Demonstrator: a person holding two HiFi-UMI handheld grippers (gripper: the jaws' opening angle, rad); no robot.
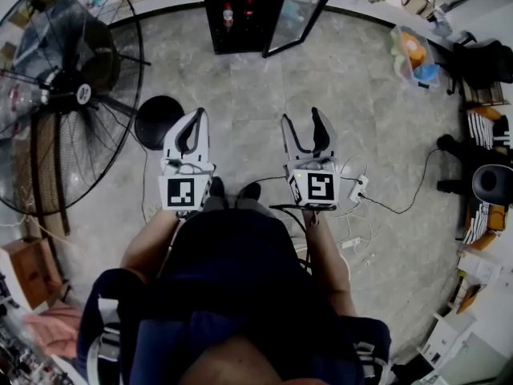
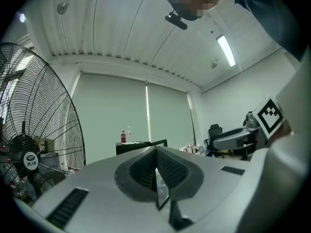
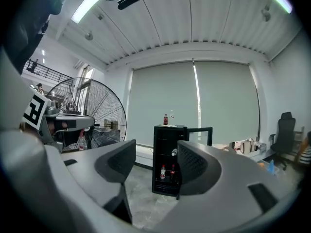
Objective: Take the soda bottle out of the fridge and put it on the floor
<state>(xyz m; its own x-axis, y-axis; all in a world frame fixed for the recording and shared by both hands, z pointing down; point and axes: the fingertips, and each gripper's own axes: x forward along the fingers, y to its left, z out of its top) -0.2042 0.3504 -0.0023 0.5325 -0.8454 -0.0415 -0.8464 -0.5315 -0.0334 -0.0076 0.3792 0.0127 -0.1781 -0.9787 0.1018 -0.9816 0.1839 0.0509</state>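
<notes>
A black mini fridge (image 1: 240,14) stands at the far end of the stone floor with its glass door (image 1: 300,10) swung open. In the right gripper view the fridge (image 3: 165,135) holds two red-labelled soda bottles (image 3: 163,172) upright on the bottom shelf, and a clear bottle (image 3: 174,152) lies higher up. Another red bottle (image 3: 165,119) stands on its top. My right gripper (image 1: 303,119) is open and empty, well short of the fridge, its jaws (image 3: 156,149) framing it. My left gripper (image 1: 199,115) is shut on nothing, its tips (image 2: 156,152) pressed together.
A large floor fan (image 1: 64,95) with a round black base (image 1: 159,121) stands on the left. A power strip and cables (image 1: 357,189) lie right of my feet. A plastic bin (image 1: 413,54), chairs (image 1: 481,62) and boxes line the right side.
</notes>
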